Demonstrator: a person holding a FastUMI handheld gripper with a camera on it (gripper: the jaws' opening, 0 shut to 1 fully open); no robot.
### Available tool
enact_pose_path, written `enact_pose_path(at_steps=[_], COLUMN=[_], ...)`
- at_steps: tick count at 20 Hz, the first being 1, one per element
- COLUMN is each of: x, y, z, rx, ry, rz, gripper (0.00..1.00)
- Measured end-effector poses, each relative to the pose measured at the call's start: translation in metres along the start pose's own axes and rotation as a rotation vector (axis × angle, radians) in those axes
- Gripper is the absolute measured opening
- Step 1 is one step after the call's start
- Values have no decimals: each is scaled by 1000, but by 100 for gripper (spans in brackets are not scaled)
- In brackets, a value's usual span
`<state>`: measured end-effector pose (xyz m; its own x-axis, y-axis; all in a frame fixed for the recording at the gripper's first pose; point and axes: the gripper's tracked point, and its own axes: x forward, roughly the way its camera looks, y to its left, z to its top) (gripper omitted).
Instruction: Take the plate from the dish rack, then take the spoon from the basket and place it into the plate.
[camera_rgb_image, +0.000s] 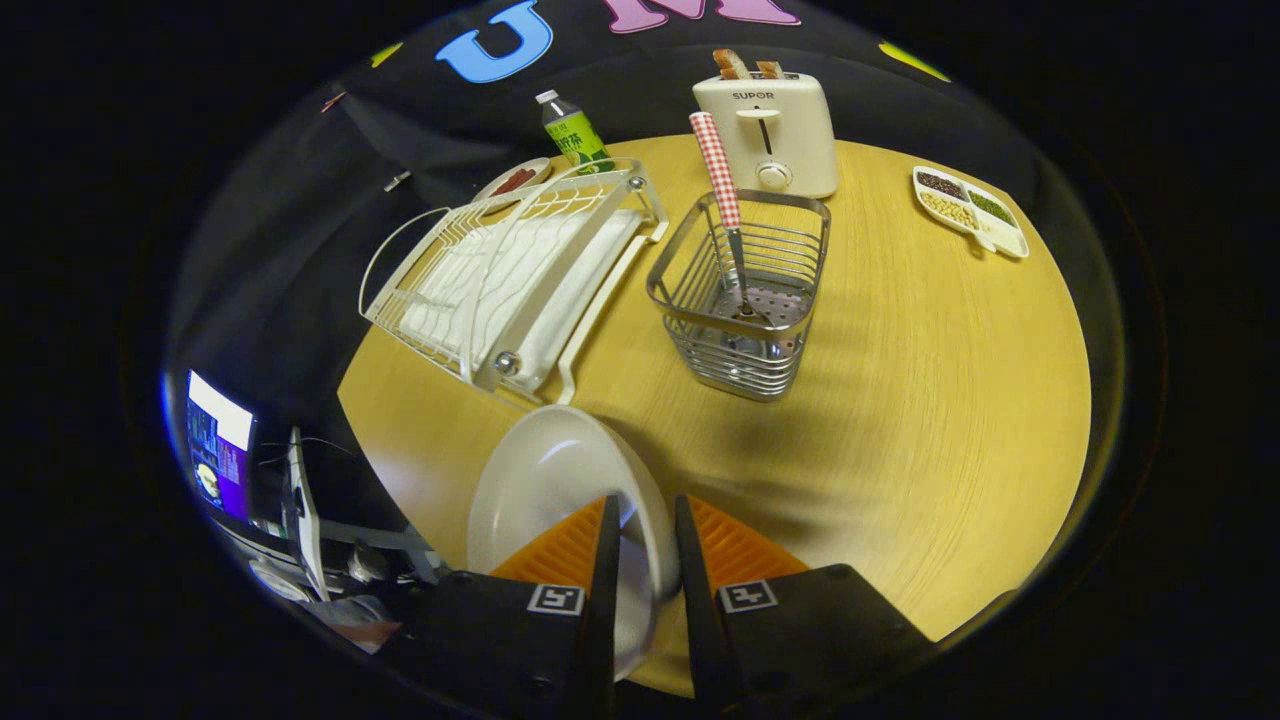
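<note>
- Gripper view: gripper (648, 520) fingers nearly closed, clamped on the rim of the white plate (545, 490). Both orange-backed fingers (570, 545) press the rim from either side.
- Plate is out of the rack, standing on edge between the fingers, tilted, its concave face turned to the left finger's side. It sits above the wooden table (900, 400); cannot tell whether its lower edge touches the tabletop.
- Dish rack (510, 280): white wire on a white drain tray, beyond the fingers and left of them, no dishes in it. Near corner is just beyond the plate's top edge.
- Basket (745, 295): metal wire, square, perforated floor, straight ahead of the fingers, right of the rack, apart from it.
- Spoon (722, 190): in the basket, bowl end down on the basket floor, red-white checked handle leaning out over the far rim.
- Toaster (765, 130) behind the basket, two bread slices sticking out the slots.
- Green-label bottle (572, 130) and a small dish (515, 180) behind the rack.
- Divided tray of grains (970, 210) far right on the table, well apart from the basket.
- Monitor (220, 445) off the table's left edge.
</note>
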<state>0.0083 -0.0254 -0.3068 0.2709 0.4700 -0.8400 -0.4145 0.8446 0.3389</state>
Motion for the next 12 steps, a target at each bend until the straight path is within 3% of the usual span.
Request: enact_pose_path(at_steps=[4,6,12], x=[1,-6,-45], y=[-15,-17,-5], z=[5,24,83], rx=[-62,-78,-127], ry=[-52,-152,-407], rz=[-13,-41,-80], gripper=[71,100,99])
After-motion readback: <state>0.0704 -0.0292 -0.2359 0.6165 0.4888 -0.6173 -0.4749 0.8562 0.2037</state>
